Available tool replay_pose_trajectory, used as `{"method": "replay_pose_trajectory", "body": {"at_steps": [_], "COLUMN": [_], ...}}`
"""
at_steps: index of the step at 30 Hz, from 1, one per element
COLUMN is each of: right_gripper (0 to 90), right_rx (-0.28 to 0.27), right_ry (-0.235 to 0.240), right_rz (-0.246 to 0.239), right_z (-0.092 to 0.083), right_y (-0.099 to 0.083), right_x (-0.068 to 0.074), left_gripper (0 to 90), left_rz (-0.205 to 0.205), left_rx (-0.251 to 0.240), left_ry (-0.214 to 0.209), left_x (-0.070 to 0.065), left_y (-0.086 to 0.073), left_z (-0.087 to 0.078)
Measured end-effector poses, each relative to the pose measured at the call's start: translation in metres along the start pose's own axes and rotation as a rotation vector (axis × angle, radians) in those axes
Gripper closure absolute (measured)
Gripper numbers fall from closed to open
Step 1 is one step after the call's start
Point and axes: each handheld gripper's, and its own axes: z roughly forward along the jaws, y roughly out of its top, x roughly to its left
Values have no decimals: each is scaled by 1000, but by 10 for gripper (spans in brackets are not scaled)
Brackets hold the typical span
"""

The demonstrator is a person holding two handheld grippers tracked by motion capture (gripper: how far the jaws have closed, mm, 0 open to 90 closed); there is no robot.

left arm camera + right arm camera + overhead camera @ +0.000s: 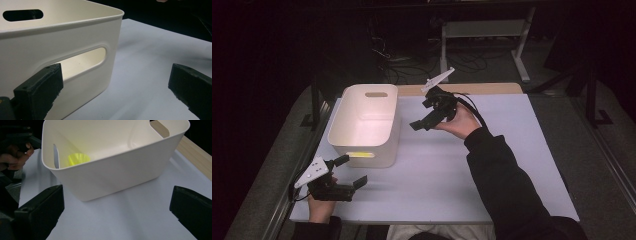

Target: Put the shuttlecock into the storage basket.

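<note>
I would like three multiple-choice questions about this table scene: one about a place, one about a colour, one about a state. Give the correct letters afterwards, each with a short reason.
1. Where is the yellow object?
A. inside the white bin
B. on the table beside the bin
C. between the jaws of the right hand-held gripper

2. What colour is the table surface?
A. dark green
B. pale lilac-white
C. red

3. How do the jaws of the left hand-held gripper stand?
A. shut on the bin's rim
B. shut with nothing between them
C. open, with nothing between them

Answers:
1. A, since the right gripper view looks into the bin and shows the yellow object on its floor.
2. B, as all three views show a pale sheet.
3. C, because the left gripper view shows its two jaws wide apart, near the bin's handle slot.
</note>
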Motion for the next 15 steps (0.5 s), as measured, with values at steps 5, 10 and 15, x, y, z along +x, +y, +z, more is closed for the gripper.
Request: {"method": "replay_pose_trajectory", "body": {"at_steps": [5,10,15], "right_gripper": [0,0,0], "right_rx": [-6,-11,-24], "right_ry": [-11,-17,-22], "right_rz": [14,26,30], "right_z": [-7,-12,-21], "right_y": [-9,-17,-22], "right_x": [-4,-8,-8], "left_gripper": [0,0,0], "left_rz": [-2,-3,-3], "left_rx": [0,2,3], "left_ry": [1,3,3], "left_x": [0,0,0], "left_y": [0,0,0], "left_z": [0,0,0]}}
